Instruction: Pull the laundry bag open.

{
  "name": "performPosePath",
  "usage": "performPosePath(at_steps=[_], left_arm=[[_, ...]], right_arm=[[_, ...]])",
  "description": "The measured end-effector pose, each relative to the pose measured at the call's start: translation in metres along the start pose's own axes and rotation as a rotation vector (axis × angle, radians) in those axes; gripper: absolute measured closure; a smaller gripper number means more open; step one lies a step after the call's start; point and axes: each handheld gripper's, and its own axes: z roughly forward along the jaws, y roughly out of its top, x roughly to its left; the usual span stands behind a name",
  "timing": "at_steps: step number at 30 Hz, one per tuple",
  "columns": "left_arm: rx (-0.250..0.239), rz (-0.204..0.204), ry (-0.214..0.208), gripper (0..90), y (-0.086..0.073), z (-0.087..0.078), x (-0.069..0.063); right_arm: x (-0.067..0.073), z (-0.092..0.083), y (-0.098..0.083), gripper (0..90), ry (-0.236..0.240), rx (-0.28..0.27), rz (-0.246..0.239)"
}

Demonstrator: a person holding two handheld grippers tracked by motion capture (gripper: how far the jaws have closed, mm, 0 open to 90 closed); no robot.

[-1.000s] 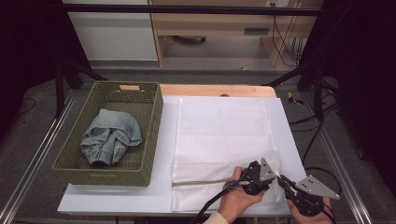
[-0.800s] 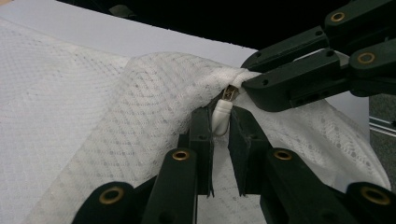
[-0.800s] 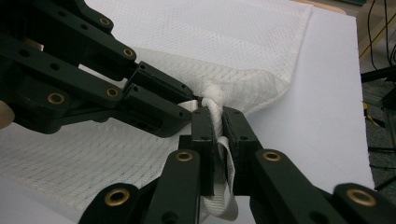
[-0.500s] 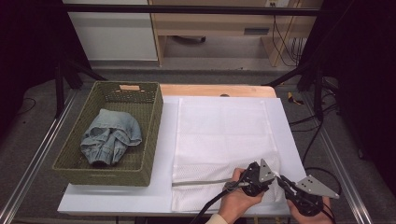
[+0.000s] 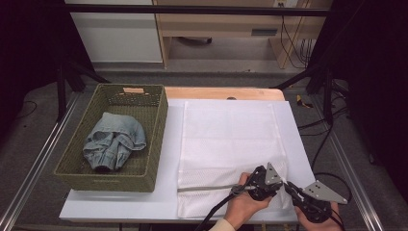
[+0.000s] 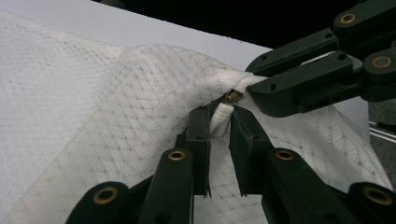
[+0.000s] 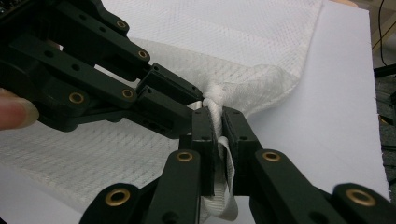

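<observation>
Right now — scene at the near right corner of the table (image 5: 120, 211):

Left gripper (image 5: 262, 183): held in the left hand (image 5: 243, 204); in the left gripper view its jaws are drawn close around the white zipper pull (image 6: 220, 119) of the mesh bag (image 5: 226, 139), and they have just been opening a little with the pull between them; whether the pads press on the pull cannot be told.

Right gripper (image 5: 293, 190): held in the right hand (image 5: 312, 222), just to the right of the left gripper; in the right gripper view its jaws are pressed together on a bunched white strip of the bag at its corner (image 7: 215, 116).

Grippers to each other: tips nearly meeting at the same lifted bit of mesh — the left one comes in from the left of the right gripper view.

Bag: white mesh, lying flat on the white sheet (image 5: 298, 139), stretching away from both grippers toward the far edge; only the corner at the jaws is pulled up into a small peak.

Zipper: a grey line (image 5: 207, 188) running leftwards from the left gripper across the bag's near end.

Basket (image 5: 103, 175): green woven, well to the left of both grippers.

Jeans (image 5: 113, 142): crumpled, lying inside the basket.
</observation>
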Motion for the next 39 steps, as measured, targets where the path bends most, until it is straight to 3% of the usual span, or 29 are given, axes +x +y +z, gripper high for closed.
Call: performPosePath(at_steps=[13,27,31,39], left_arm=[[0.012,0.015,0.049,81.5,-0.001,-0.003,-0.009],[0.002,-0.041,0.081,81.7,-0.008,-0.008,-0.011],[0.006,-0.097,0.101,81.8,-0.012,-0.011,-0.009],[0.009,-0.145,0.108,81.8,-0.015,-0.015,-0.009]], right_arm=[[-0.001,0.0,0.0,84.5,-0.007,0.008,-0.003],[0.0,0.0,0.001,85.1,-0.013,0.028,-0.009],[-0.001,-0.002,0.001,85.2,-0.026,0.031,0.003],[-0.002,0.0,0.0,85.2,-0.028,0.044,0.017]])
